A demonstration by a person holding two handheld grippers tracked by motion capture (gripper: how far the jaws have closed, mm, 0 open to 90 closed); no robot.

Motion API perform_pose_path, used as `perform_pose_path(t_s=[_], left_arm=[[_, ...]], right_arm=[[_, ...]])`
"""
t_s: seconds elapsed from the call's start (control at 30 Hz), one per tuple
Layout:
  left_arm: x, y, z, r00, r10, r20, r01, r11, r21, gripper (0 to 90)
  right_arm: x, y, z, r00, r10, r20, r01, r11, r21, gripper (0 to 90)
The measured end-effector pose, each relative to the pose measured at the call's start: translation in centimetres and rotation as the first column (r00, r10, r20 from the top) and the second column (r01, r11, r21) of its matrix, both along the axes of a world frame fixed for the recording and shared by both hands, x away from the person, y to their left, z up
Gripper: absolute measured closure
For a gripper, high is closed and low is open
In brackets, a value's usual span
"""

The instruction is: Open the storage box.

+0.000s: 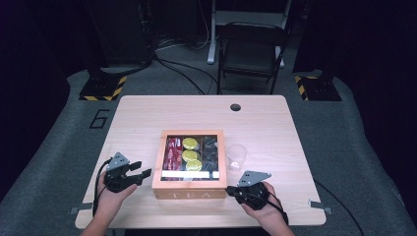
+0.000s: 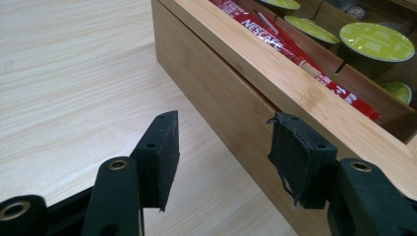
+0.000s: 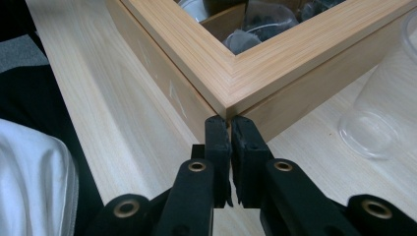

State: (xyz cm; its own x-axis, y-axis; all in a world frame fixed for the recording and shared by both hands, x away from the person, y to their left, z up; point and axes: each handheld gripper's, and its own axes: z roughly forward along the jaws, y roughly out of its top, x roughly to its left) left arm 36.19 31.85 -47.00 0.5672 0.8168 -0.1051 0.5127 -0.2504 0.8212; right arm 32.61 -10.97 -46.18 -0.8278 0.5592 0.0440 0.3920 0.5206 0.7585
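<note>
A wooden tea box (image 1: pixel 189 189) with a framed glass lid sits mid-table, lid down. Through the glass I see red stick packets (image 2: pixel 275 42), green-topped capsules (image 2: pixel 376 42) and dark pods. My left gripper (image 1: pixel 140 169) rests on the table by the box's left wall (image 2: pixel 231 98). In the left gripper view it (image 2: pixel 221 147) is open with nothing between the jaws, and one pad (image 2: pixel 295 157) is close against that wall. My right gripper (image 1: pixel 230 189) is at the box's front right corner. There it (image 3: pixel 229 125) is shut, tips at the seam under the lid frame (image 3: pixel 221 64).
A clear plastic cup (image 1: pixel 237 156) stands upright just right of the box, close to the right gripper (image 3: pixel 388 98). The table's front edge lies right behind both hands. A cable hole (image 1: pixel 235 107) is at the back of the table, and a folding chair (image 1: pixel 251 49) stands beyond it.
</note>
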Motion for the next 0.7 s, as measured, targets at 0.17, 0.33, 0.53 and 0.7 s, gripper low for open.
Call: perform_pose_path(t_s=[0.17, 0.33, 0.53, 0.7], left_arm=[[-0.2, -0.1, 0.0, 1.0000, -0.001, 0.004, 0.001, 1.0000, 0.009, 44.3], [-0.5, 0.0, 0.0, 0.9999, 0.007, 0.011, -0.007, 0.9999, 0.010, 44.4], [-1.1, 0.1, 0.3, 0.9999, -0.007, 0.010, 0.007, 0.9998, 0.021, 44.4], [-1.9, 0.0, 0.9, 0.9988, -0.017, 0.046, 0.016, 0.9996, 0.025, 44.4]], right_arm=[[0.1, 0.0, 0.3, 1.0000, 0.002, 0.002, -0.002, 1.0000, 0.001, 82.9], [0.3, 0.0, 0.7, 0.9998, 0.002, 0.017, -0.002, 0.9995, 0.030, 81.8], [0.5, 0.3, 1.2, 0.9996, -0.008, 0.029, 0.006, 0.9985, 0.055, 79.4], [0.7, 0.4, 1.5, 0.9989, -0.008, 0.045, 0.005, 0.9979, 0.064, 77.4]])
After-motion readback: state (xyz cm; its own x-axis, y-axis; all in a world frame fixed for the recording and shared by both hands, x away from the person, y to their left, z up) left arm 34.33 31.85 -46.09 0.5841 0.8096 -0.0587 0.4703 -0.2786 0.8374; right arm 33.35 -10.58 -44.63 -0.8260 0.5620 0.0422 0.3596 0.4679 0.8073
